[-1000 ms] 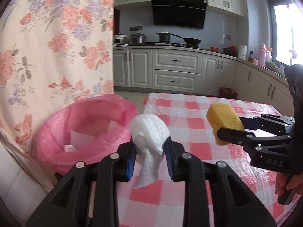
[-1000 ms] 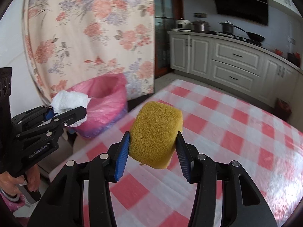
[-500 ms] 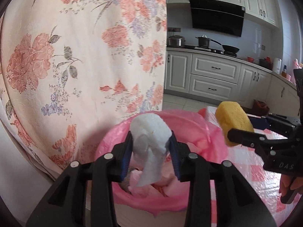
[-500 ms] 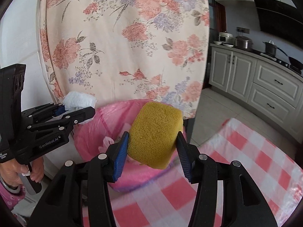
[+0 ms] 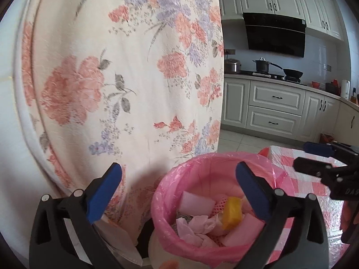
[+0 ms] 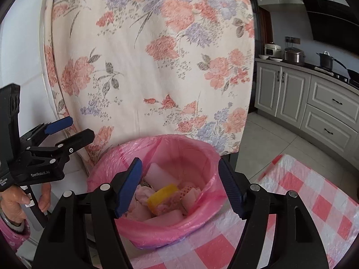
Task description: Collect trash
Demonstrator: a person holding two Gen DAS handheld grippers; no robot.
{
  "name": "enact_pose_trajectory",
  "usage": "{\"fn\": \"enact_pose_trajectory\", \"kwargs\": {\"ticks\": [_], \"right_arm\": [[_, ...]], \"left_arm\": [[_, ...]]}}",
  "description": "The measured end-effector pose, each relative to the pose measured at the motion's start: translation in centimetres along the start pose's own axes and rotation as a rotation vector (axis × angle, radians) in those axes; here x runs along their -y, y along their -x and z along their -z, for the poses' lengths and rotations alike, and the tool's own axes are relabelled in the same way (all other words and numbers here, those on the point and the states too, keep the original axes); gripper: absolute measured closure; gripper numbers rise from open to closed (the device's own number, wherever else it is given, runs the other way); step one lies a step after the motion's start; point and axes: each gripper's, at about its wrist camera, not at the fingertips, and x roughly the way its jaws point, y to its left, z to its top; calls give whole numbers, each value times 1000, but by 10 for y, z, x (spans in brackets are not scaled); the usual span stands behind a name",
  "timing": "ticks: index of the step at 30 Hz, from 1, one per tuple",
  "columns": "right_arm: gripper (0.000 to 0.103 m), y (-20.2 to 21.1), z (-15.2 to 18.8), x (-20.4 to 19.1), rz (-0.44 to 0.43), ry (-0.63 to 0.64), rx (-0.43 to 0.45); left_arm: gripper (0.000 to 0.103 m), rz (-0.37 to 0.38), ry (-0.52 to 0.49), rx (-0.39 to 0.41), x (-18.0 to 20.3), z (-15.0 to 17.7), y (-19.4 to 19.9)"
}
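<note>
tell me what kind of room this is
A home kitchen, most likely. White cabinets run under a counter with pots on a stove, and a black range hood hangs above. A table with a checked cloth stands by a pink-lined bin.

Pink-lined trash bin point(image 6: 202, 154) sits right below the wide-open right claw point(image 6: 179, 185), mouth up. Inside, a yellow sponge point(image 6: 162, 194) lies tilted among white foam blocks point(image 6: 157, 172) and a crumpled tissue point(image 5: 197, 224), directly under the blue pads.
</note>
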Motion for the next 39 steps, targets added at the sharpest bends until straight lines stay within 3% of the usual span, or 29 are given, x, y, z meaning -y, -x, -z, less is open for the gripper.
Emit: {"fn": "enact_pose_trajectory", "kwargs": {"ticks": [8, 13, 18, 28, 39], "right_arm": [[20, 49, 11, -14, 103, 7, 20], [13, 77, 23, -17, 112, -24, 20], [11, 94, 33, -23, 126, -37, -10], [11, 127, 59, -31, 151, -61, -4], [11, 154, 76, -30, 185, -79, 17]], "left_arm": [[5, -8, 21, 29, 12, -5, 43], [5, 9, 30, 21, 21, 2, 67], [5, -34, 21, -14, 29, 16, 81], [5, 25, 47, -53, 38, 43, 117], [5, 67, -14, -33, 62, 55, 151]]}}
